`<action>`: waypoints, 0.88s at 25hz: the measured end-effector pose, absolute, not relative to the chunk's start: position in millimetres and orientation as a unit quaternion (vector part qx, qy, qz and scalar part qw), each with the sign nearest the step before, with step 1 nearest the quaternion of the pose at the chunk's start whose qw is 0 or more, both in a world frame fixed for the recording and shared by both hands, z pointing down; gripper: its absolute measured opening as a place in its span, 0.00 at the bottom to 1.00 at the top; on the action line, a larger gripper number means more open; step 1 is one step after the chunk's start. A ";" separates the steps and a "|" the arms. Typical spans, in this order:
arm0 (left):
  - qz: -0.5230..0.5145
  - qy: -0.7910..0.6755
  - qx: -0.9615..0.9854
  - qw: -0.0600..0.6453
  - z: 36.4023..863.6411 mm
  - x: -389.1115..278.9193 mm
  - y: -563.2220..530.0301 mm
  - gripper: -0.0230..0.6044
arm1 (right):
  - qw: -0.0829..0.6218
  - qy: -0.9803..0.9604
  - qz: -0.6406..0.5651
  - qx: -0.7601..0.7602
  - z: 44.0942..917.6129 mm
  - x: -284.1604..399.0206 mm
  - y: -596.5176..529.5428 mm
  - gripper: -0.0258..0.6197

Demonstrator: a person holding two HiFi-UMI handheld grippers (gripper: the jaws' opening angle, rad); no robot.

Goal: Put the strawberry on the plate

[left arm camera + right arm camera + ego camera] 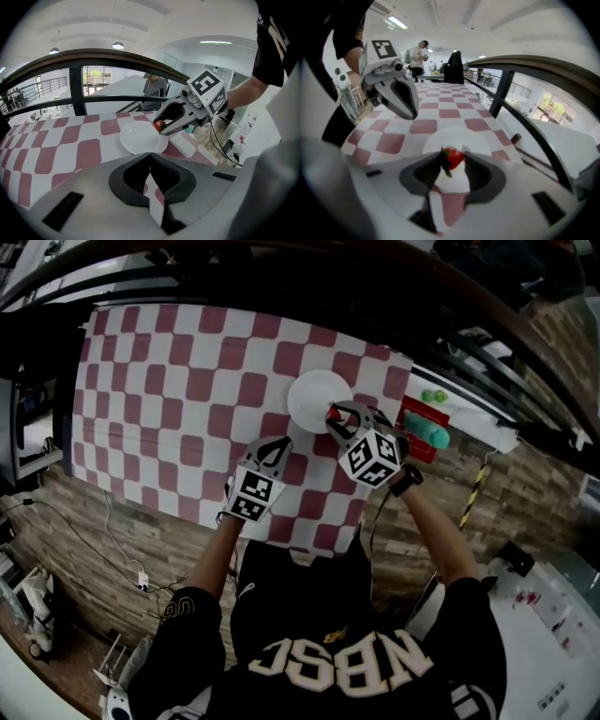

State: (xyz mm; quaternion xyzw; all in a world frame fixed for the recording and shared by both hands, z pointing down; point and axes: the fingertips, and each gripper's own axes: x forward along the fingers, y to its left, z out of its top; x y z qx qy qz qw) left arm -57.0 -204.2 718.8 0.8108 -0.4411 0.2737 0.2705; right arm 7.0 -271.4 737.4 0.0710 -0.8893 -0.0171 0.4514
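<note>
Red-and-white checked cloth covers the table [169,399]. Nearest the person, the left gripper [150,157] hangs over the cloth with its jaws pressed together and nothing between them. Just beyond it and to its right, the right gripper [451,161] tilts down, its jaws clenched on the strawberry [453,158], red with a green leaf at its lower side. The strawberry sits at the near right rim of the white plate [314,390]; whether it touches the plate cannot be told. Past the table's right edge lies what seems a red tray [424,427] with green things on it. A dark railing [75,86] runs behind the table.
</note>
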 end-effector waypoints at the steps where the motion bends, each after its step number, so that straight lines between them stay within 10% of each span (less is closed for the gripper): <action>1: 0.276 -0.438 0.811 0.272 721.6 -56.9 -204.3 0.06 | 0.452 -0.889 -0.030 0.059 740.7 -2.0 -272.6 0.29; 22: 0.241 -0.424 0.817 0.308 708.5 -45.3 -194.0 0.06 | 0.468 -0.882 0.003 0.055 750.3 -30.7 -275.8 0.32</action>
